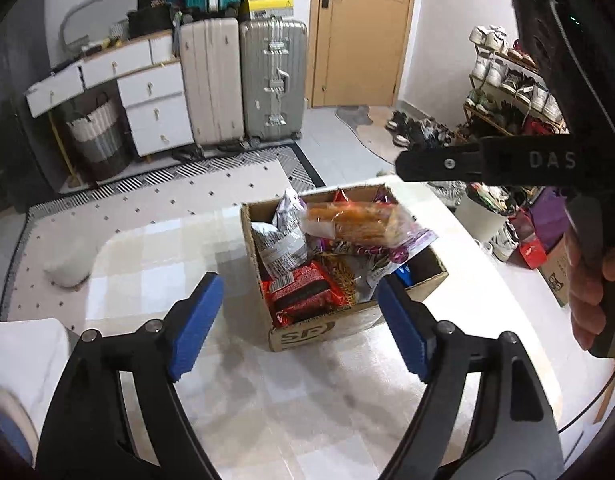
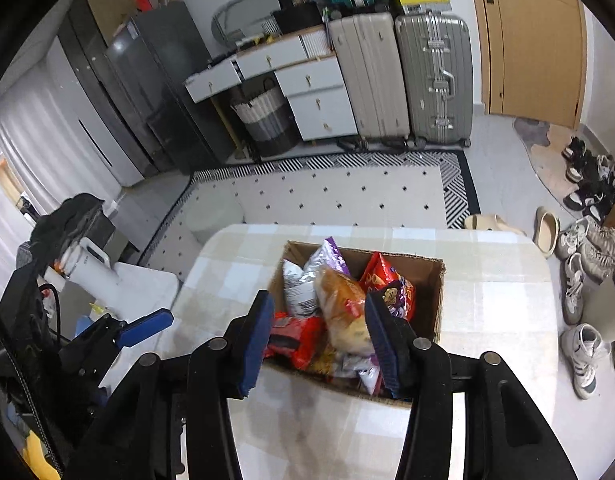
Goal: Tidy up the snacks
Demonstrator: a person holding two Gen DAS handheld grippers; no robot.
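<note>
Broadly, lines run from the biggest thing to the smallest, with places as each view shows them.

Table: covered by a pale checked cloth; fills the lower middle of both views.

Cardboard box: open-topped and standing on the table, at centre in the left wrist view and lower centre in the right wrist view; its near wall carries printed letters.

Snacks: packets are piled inside the box and stick up above its rim.

Orange-yellow packet: topmost on the pile, lying across the others towards the far side of the box in the left wrist view; in the right wrist view it runs down the middle of the box, blurred.

Silver packet: upright against the left inner side of the box.

Red packet: at the near left corner of the box, partly over the edge.

Left gripper: bottom of its own view, blue pads spread wide with nothing between them, raised above the near side of the box; seen from the side at lower left of the right wrist view.

Right gripper: bottom centre of its view, pads parted and free of the packets, above the near edge of the box; its black body crosses the upper right of the left wrist view.

Hand: fingers wrapped round the right gripper's handle, right edge of the left wrist view.
</note>
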